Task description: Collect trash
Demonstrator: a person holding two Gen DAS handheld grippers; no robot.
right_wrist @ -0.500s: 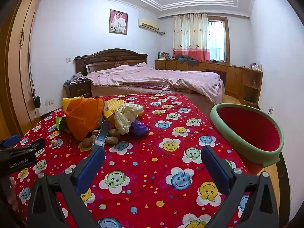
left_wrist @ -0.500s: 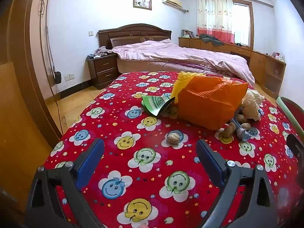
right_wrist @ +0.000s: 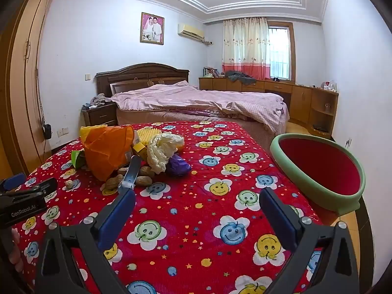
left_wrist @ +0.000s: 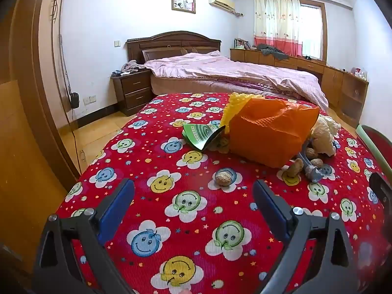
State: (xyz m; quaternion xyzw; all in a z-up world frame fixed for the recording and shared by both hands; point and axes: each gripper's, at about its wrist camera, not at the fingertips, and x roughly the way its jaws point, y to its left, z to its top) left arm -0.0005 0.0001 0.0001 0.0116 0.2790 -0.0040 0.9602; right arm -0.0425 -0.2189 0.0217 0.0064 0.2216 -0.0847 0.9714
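A trash pile lies on the red smiley-print tablecloth (left_wrist: 171, 220): an orange plastic bag (left_wrist: 272, 132), a yellow mesh piece (left_wrist: 235, 105), a green wrapper (left_wrist: 202, 134), a crumpled cream tissue (left_wrist: 323, 134), peanut shells (left_wrist: 295, 167), a walnut (left_wrist: 223, 178) and a grey-blue wrapper (left_wrist: 310, 164). The right wrist view shows the same orange bag (right_wrist: 107, 149), tissue (right_wrist: 161, 152) and a purple wrapper (right_wrist: 177, 165). My left gripper (left_wrist: 193, 196) is open and empty, short of the walnut. My right gripper (right_wrist: 197, 208) is open and empty over the cloth.
A green-rimmed red basin (right_wrist: 321, 169) stands off the table's right edge. A bed (right_wrist: 196, 100), a nightstand (left_wrist: 133, 93) and wooden cabinets (right_wrist: 301, 100) are behind. A wardrobe (left_wrist: 31, 98) runs along the left.
Both views have shifted only slightly. Both grippers remain open, and the trash pile has not moved.
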